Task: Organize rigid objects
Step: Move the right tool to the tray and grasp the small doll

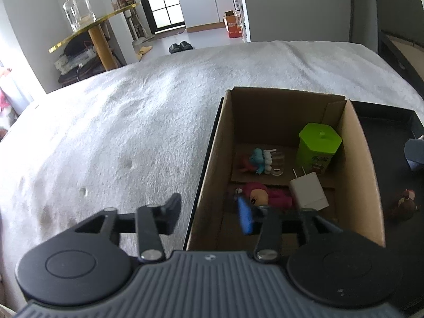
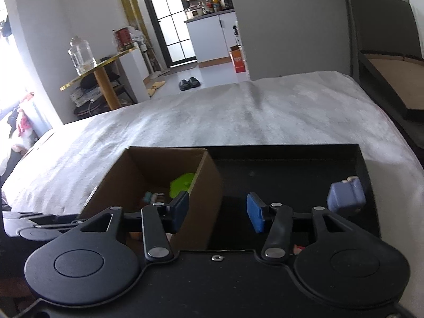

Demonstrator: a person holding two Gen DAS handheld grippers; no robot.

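Cardboard box (image 1: 365,164) holds two dolls, one green tin (image 1: 318,145), one charger (image 1: 308,194); both grippers' jaws apart, empty.

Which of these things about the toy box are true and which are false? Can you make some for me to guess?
1. The green six-sided tub stands inside the brown cardboard box. True.
2. The white plug charger lies on the fluffy white blanket. False: it lies in the cardboard box, beside the green tub.
3. The left gripper has its jaws apart with nothing between them. True.
4. The pale blue block sits in the cardboard box. False: it sits in the black tray next to the box.
5. The right gripper is squeezing the pink doll. False: its jaws are empty, and the doll lies in the box.
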